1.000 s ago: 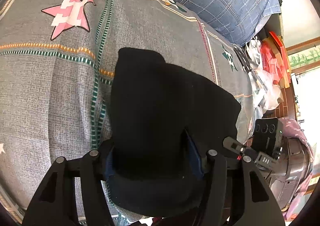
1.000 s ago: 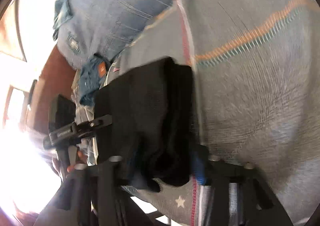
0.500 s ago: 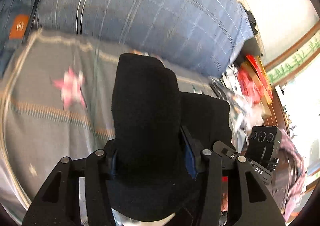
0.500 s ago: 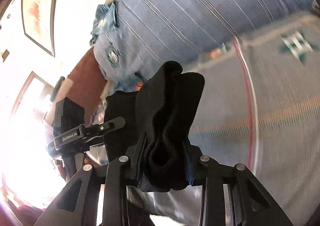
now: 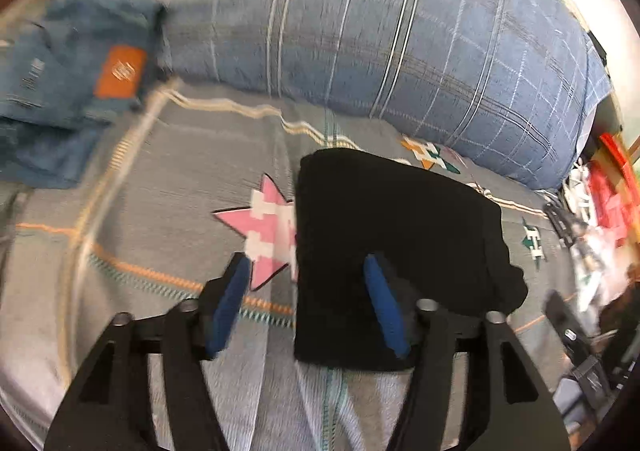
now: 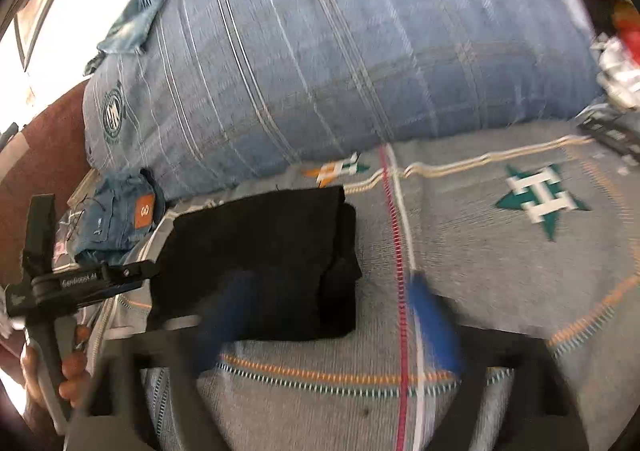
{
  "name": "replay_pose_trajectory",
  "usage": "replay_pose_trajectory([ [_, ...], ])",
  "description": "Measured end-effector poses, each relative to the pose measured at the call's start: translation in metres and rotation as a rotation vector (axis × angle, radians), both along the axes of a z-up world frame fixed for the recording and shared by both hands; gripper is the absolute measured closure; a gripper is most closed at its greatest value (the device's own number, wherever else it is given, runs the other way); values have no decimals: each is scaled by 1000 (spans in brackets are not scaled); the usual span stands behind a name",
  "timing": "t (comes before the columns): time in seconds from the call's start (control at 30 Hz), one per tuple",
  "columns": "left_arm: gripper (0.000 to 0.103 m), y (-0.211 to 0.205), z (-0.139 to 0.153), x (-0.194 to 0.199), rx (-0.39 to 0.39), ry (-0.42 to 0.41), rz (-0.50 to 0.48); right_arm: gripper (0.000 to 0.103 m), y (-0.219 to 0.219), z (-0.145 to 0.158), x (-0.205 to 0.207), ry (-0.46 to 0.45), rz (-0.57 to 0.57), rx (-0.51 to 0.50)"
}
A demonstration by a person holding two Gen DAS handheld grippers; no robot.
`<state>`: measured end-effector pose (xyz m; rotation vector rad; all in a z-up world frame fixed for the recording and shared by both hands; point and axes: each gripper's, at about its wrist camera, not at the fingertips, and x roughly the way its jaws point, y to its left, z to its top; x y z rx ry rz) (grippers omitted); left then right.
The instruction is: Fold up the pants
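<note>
The black pants [image 5: 392, 239] lie folded into a compact rectangle on the grey patterned bedspread [image 5: 160, 211]. They also show in the right wrist view [image 6: 264, 259]. My left gripper [image 5: 306, 303] is open and empty, its right finger over the pants' near edge and its left finger over a pink star. My right gripper [image 6: 332, 315] is open and empty, blurred by motion, just in front of the pants' near right corner. The left gripper's body [image 6: 72, 283] shows at the left of the right wrist view.
A big blue plaid pillow [image 5: 400, 31] lies behind the pants. Folded blue jeans with an orange patch [image 5: 72, 83] sit at the far left. Red and white clutter [image 5: 600, 191] is off the bed's right edge.
Both grippers have opened and let go of the pants, which now lie flat on the bedspread. Both grippers have pulled back toward me.
</note>
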<state>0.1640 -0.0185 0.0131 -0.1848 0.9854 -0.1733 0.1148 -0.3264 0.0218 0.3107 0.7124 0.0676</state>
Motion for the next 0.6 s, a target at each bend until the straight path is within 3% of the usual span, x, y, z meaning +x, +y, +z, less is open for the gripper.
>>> replay_pose_trajectory([
  [0.03, 19, 1, 2, -9, 22, -39, 29, 0, 5, 3, -12, -29, -36, -27],
  [0.17, 18, -6, -1, -36, 112, -204, 115, 0, 21, 1, -40, -79, -66, -120],
  [0.27, 18, -16, -9, -39, 238, -231, 100, 0, 34, -9, -45, -67, -60, -236],
  [0.37, 18, -29, -10, -35, 342, -251, 68, 0, 35, -9, -47, -73, -55, -243],
  [0.6, 18, -38, -11, -47, 310, -261, 34, 0, 34, -13, -47, -62, -33, -277],
])
